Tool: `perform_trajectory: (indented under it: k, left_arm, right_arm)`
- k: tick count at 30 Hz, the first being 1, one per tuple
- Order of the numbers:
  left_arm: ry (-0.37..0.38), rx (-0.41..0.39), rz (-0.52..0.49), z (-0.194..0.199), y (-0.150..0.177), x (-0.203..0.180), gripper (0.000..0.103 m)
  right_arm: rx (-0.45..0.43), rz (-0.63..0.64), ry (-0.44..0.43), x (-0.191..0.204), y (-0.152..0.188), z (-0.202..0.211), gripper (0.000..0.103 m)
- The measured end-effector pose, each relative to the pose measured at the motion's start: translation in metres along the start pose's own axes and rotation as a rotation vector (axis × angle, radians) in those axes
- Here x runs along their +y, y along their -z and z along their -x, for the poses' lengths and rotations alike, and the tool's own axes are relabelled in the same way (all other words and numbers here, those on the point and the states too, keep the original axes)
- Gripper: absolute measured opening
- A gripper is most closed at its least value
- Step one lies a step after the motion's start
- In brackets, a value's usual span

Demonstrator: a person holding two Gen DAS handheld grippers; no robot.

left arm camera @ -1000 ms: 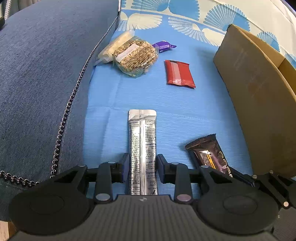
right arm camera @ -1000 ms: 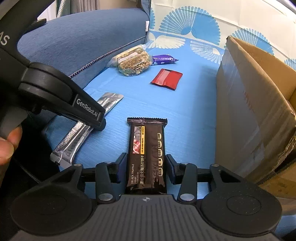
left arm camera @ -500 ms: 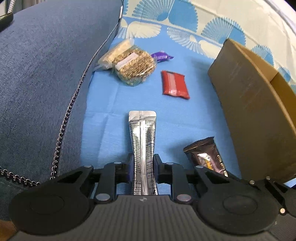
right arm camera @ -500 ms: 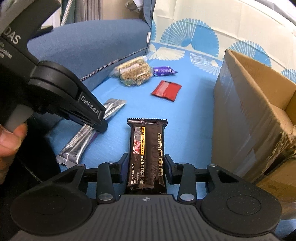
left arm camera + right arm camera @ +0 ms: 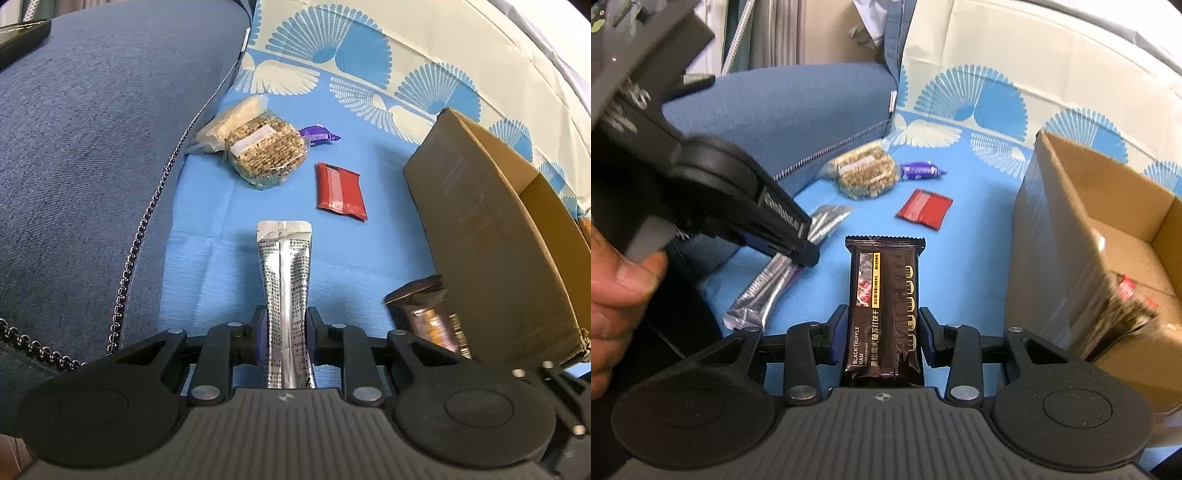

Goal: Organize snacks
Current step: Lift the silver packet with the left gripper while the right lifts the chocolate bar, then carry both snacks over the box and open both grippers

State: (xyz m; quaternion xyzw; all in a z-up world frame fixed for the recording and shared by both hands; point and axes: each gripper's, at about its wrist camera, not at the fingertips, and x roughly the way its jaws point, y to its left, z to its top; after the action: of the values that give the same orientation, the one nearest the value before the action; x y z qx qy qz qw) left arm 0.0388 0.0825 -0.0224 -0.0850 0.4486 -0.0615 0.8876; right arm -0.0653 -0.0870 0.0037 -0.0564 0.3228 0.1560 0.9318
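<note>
Left claw (image 5: 283, 334): clenched on a slim, crinkled silver foil sachet (image 5: 283, 280). Right claw (image 5: 882, 334): clenched on a glossy dark-brown rectangular cracker bar (image 5: 884, 306) with serrated ends. Both snacks are held above the smooth blue sheet (image 5: 369, 258), beside an open corrugated cardboard box (image 5: 1071, 229).

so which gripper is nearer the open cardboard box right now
Right. The right gripper, shut on the dark cracker pack, is beside the cardboard box. The left gripper, shut on the silver sachet, sits farther away, toward the blue cushion.
</note>
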Motion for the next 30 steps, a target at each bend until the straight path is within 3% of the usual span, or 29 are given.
perform_trajectory:
  k: [13,22,30]
  left_arm:
    - [0.026,-0.032,0.029,0.008,0.001,0.004,0.023]
    - [0.016,-0.037,0.008,0.007,0.000,-0.001,0.023]
    - [-0.014,-0.058,-0.015,0.010,-0.002,-0.006,0.023]
  right_arm:
    - [-0.146,0.009,-0.012,-0.030,-0.045,0.068,0.041]
    - [-0.281,-0.043,0.086,-0.109,-0.076,0.118,0.041]
    - [-0.355,-0.125,0.206,-0.188,-0.075,0.124,0.041]
